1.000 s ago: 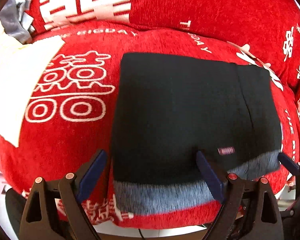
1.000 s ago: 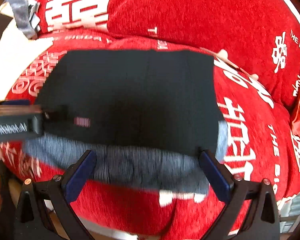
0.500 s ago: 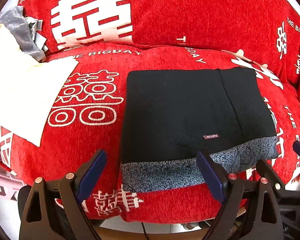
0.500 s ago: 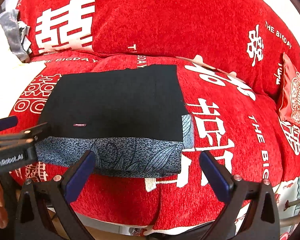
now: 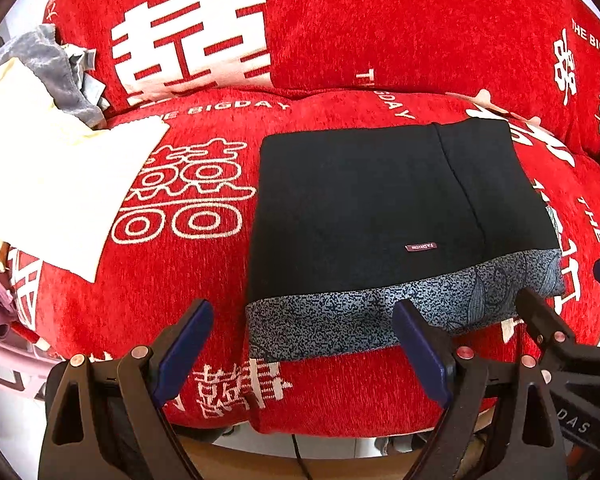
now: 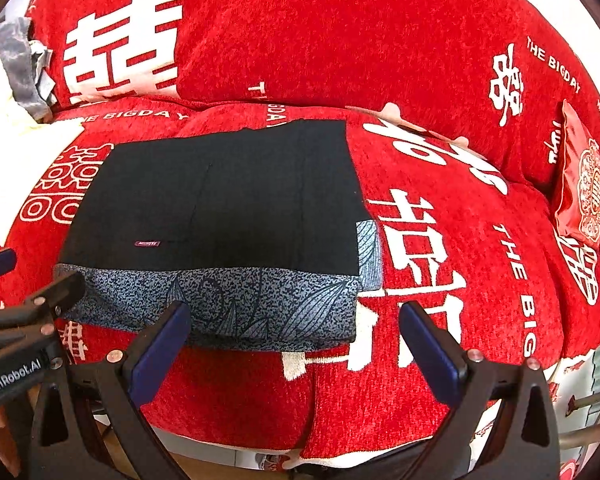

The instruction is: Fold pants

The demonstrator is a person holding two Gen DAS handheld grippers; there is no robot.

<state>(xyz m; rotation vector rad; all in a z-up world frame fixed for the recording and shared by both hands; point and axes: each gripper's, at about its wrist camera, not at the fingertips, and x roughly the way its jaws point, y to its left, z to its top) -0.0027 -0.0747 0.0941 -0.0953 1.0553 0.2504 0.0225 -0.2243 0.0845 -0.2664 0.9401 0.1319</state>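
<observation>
Left wrist view: the pants (image 5: pixel 380 216) lie on the red sofa (image 5: pixel 340 40) seat as a flat, squared packet, black side up with a small label, and a grey patterned band along the near edge. The left tongs (image 5: pixel 300 344) gape wide and hold nothing, hanging just short of that near edge. The right tongs show at the right margin, also clear of the cloth. A white cloth (image 5: pixel 60 184) and a grey rag (image 5: pixel 56 68) lie to the left, well apart from the packet.

Right wrist view: the same packet sits left of centre, edges fairly even, with a sliver of patterned fabric poking out at its right side. The right tongs (image 6: pixel 296 344) stand wide apart, empty, near the front edge. A red packet (image 6: pixel 580 188) rests far right.

Judging from this, folding looks essentially finished; at most, tucking in that sliver remains.
</observation>
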